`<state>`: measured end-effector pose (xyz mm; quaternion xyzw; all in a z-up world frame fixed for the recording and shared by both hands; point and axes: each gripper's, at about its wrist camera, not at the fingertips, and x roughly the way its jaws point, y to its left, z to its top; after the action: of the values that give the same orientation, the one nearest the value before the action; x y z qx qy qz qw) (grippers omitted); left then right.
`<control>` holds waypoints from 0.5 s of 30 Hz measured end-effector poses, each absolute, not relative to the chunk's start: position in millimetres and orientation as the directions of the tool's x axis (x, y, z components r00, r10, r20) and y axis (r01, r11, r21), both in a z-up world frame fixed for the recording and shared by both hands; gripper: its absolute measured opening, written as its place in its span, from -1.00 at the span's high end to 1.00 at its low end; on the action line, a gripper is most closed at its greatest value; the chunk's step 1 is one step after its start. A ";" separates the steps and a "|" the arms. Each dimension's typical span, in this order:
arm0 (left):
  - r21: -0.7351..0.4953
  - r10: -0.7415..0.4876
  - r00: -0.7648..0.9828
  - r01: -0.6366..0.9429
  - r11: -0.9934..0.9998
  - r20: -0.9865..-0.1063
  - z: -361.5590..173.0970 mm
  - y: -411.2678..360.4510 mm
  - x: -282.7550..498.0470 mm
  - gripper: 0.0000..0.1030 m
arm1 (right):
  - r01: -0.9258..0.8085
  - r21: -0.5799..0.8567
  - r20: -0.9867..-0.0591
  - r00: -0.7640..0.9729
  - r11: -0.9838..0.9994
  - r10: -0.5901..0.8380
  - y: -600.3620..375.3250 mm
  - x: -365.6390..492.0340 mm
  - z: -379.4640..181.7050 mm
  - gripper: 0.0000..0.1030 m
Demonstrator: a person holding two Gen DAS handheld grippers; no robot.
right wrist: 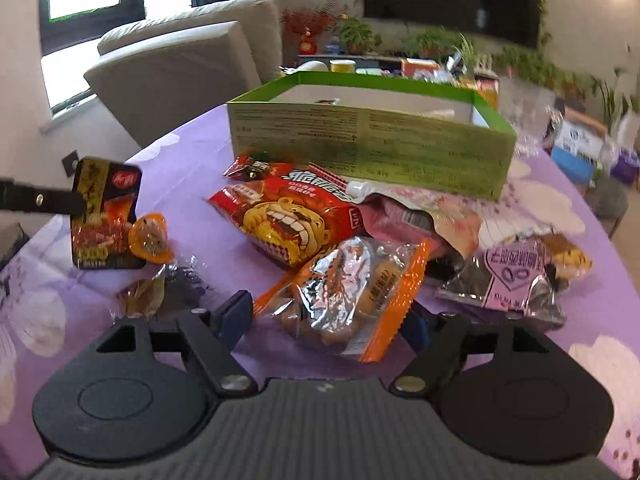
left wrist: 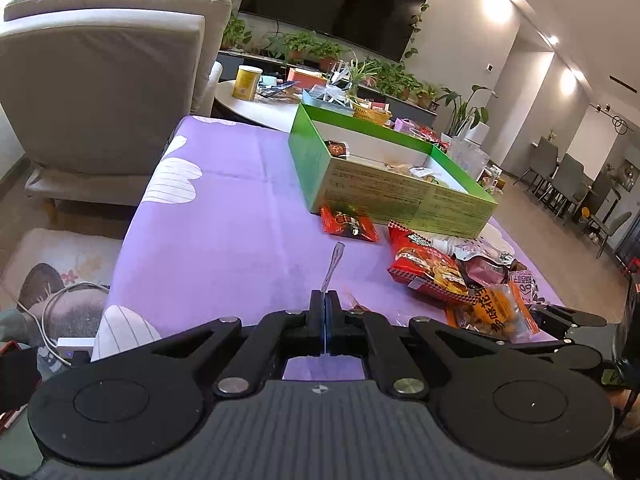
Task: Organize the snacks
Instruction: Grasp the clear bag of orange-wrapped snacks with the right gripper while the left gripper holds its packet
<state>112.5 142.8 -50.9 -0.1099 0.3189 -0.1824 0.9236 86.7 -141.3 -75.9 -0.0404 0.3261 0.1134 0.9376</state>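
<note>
Between the right tool's (right wrist: pixel 328 320) spread jaws lies an orange-edged snack pack (right wrist: pixel 344 300), not visibly pinched. Left tool (left wrist: pixel 325 300), pressed together, pinches a flat packet (right wrist: pixel 106 212) by its edge w/ the green box (left wrist: pixel 400 188) well ahead. Risk: thin edge grip slips en route, or right tool drags the pile when closing.

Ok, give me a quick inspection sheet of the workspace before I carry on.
Surface: purple cloth over the table.
Job's things: green box open, a few snacks inside; loose packets heaped before it, red bear packet among them.
Clutter: yellow can and oddments on the round table behind.
Grippers: left gripper shut on a flat packet; right gripper straddles the orange-edged foil packet, grip unclear.
Cables: white cable on the floor, left.
Surroundings: armchair, television, potted plants.
</note>
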 end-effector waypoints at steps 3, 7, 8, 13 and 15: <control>-0.328 -0.413 0.732 0.268 0.906 -0.542 -48.4 141.5 114.6 0.99 | -0.244 0.033 -0.615 0.760 0.969 0.212 -149.6 86.1 -73.2 -0.01; -0.324 -0.430 0.745 0.297 0.898 -0.510 -37.7 136.3 112.6 0.99 | -0.237 0.094 -0.593 0.767 0.967 0.245 -155.8 82.4 -61.5 -0.01; -0.321 -0.435 0.750 0.307 0.896 -0.499 -33.5 134.6 112.1 0.99 | -0.238 0.103 -0.584 0.772 0.966 0.253 -157.4 80.3 -58.1 0.00; -0.312 -0.462 0.764 0.350 0.883 -0.451 -15.1 124.7 114.2 0.99 | -0.259 0.124 -0.544 0.789 0.958 0.284 -160.3 75.6 -40.8 0.27; -0.312 -0.474 0.766 0.365 0.877 -0.434 -9.4 120.0 116.0 0.99 | -0.257 0.114 -0.530 0.801 0.960 0.278 -160.8 76.0 -36.3 0.34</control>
<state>116.0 120.0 -9.4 -0.1051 0.2578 -0.2246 0.9338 76.0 -160.8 -36.3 0.0183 0.2823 0.1408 0.9488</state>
